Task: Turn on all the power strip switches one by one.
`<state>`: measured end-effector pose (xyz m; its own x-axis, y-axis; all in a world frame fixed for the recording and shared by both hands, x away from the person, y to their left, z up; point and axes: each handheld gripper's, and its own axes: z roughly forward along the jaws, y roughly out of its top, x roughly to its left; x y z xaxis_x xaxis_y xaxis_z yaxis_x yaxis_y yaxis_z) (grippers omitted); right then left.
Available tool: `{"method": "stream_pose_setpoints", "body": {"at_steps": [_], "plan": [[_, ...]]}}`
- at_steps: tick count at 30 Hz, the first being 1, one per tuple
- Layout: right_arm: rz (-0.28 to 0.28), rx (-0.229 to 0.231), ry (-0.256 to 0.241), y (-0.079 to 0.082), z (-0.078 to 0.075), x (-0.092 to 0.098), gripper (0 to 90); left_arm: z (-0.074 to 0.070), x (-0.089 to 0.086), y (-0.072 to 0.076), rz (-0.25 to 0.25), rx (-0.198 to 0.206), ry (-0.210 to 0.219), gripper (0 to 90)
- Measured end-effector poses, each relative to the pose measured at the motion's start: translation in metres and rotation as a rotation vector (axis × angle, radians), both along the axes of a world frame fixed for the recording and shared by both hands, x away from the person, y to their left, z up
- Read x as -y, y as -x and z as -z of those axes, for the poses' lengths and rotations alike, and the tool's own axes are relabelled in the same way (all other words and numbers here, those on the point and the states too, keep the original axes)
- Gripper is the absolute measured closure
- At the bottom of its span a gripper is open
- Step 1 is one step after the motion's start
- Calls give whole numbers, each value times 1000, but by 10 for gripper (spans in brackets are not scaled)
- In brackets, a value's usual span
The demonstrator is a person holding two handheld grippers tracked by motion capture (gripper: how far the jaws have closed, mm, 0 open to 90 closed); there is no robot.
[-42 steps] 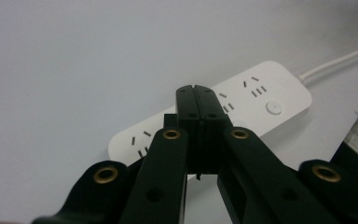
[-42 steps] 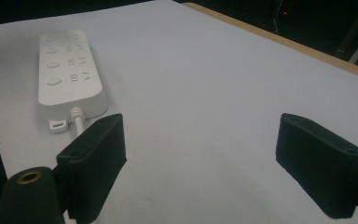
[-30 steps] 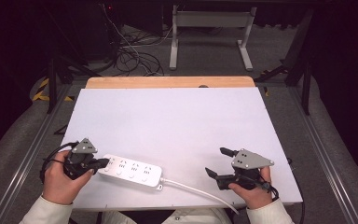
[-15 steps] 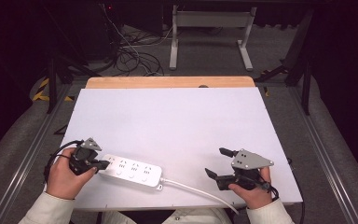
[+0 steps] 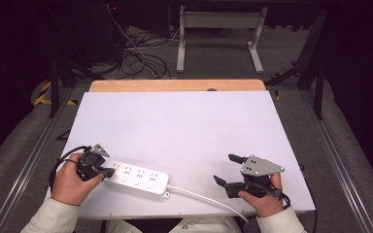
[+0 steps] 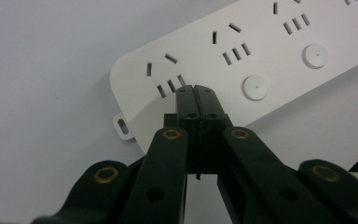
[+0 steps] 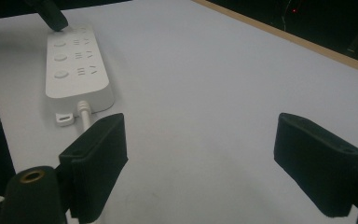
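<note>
Power strip far end cut off; cable leaves table edge.

Nothing legible anywhere here: the white power strip carries only socket slots and plain round buttons, no brand, no lettering, no numbers, and the table is unmarked white.

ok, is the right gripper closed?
No, in the right gripper view the right gripper stands wide open over the bare table, holding nothing.

The power strip is smooth, slightly glossy white plastic; the table top looks matt white with a wooden far edge; the left gripper is matt black plastic with brass-coloured rivets.
</note>
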<state>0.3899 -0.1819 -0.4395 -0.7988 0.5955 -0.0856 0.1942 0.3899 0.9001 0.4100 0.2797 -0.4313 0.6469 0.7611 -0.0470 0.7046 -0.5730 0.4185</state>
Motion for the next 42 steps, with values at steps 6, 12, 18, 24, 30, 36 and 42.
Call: {"method": "stream_pose_setpoints", "body": {"at_steps": [6,12,18,24,30,36,42], "plan": [[-2,-4,0,0,0,0,173,1,2,1,0,6,-6,898],[-4,-4,-3,0,0,0,173,1,3,2,3,24,-28,898],[-5,-5,-4,0,0,0,173,2,2,2,-1,16,-12,899],[-8,-5,-5,0,0,0,173,3,3,3,-4,21,-20,900],[-10,-6,-1,0,0,-1,173,4,3,4,-10,24,-20,900],[-12,-7,-2,1,0,-1,173,4,4,4,-15,21,-24,900],[-13,-8,-4,1,0,-1,173,5,5,5,-19,30,-29,900]]}}
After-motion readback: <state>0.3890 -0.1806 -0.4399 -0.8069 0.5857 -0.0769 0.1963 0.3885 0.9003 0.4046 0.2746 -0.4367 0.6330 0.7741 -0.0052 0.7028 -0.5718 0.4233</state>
